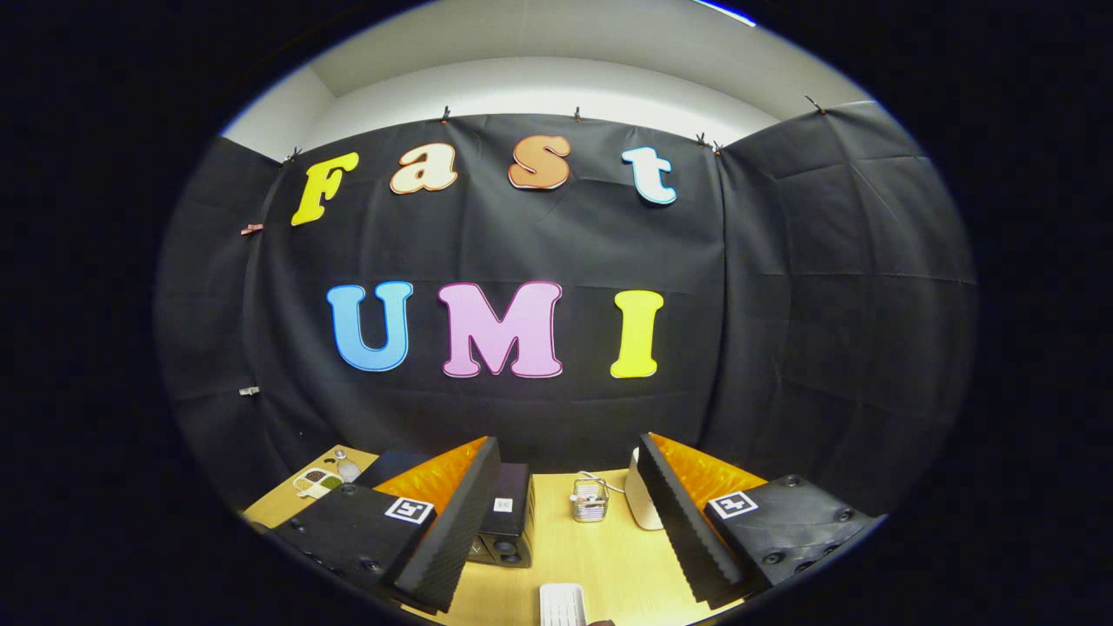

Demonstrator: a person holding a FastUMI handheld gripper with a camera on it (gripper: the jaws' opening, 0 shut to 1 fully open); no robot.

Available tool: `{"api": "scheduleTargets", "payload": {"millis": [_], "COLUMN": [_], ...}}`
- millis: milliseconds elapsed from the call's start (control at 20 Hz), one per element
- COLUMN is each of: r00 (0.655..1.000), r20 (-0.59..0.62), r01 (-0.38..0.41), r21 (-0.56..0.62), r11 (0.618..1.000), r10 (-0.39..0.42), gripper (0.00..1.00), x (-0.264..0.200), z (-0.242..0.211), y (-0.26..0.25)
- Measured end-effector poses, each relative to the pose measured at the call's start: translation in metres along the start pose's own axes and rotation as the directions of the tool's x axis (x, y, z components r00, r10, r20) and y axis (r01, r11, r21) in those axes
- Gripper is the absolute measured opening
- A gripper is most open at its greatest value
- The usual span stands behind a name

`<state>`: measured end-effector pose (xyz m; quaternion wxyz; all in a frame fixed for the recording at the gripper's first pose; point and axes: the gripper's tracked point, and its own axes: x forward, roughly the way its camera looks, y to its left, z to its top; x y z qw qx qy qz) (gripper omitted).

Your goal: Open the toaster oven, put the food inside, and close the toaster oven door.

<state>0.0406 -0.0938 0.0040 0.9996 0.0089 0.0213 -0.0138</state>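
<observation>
1. My claw [569, 530] hangs above the wooden table [609, 556], its two fingers spread wide apart with nothing between them; it is released and grips nothing.
2. The toaster oven [509, 522], a dark box, stands on the table toward the back edge, close to the black cloth wall [783, 304]. It sits just beside my left finger [452, 522], which hides part of it. I can see one corner of the oven and two round knobs low on its side. I cannot tell from here whether its door is open or closed.
3. A small wire basket [589, 499] stands on the table between my fingers and beyond them, near the back edge, just right of the oven but apart from it.
4. A white rounded object [643, 504] stands right of the basket, partly hidden behind my right finger [687, 530]; a thin white cord runs from near the basket toward it.
5. A white ridged tray [563, 604] lies on the table at its near edge, between my fingers, well apart from the oven.
6. At the table's far left corner, beyond my left finger, lies a small divided dish [317, 481] with bits of food in its compartments, and a small round pale thing [346, 469] lies just beside it.
</observation>
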Motion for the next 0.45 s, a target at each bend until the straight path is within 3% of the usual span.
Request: {"api": "scheduleTargets", "payload": {"millis": [450], "r00": [1.000], "r20": [0.022], "r01": [0.019], "r21": [-0.033], "r11": [0.999], "r10": [-0.018], "gripper": [0.99], "x": [-0.006], "z": [0.018], "y": [-0.012]}}
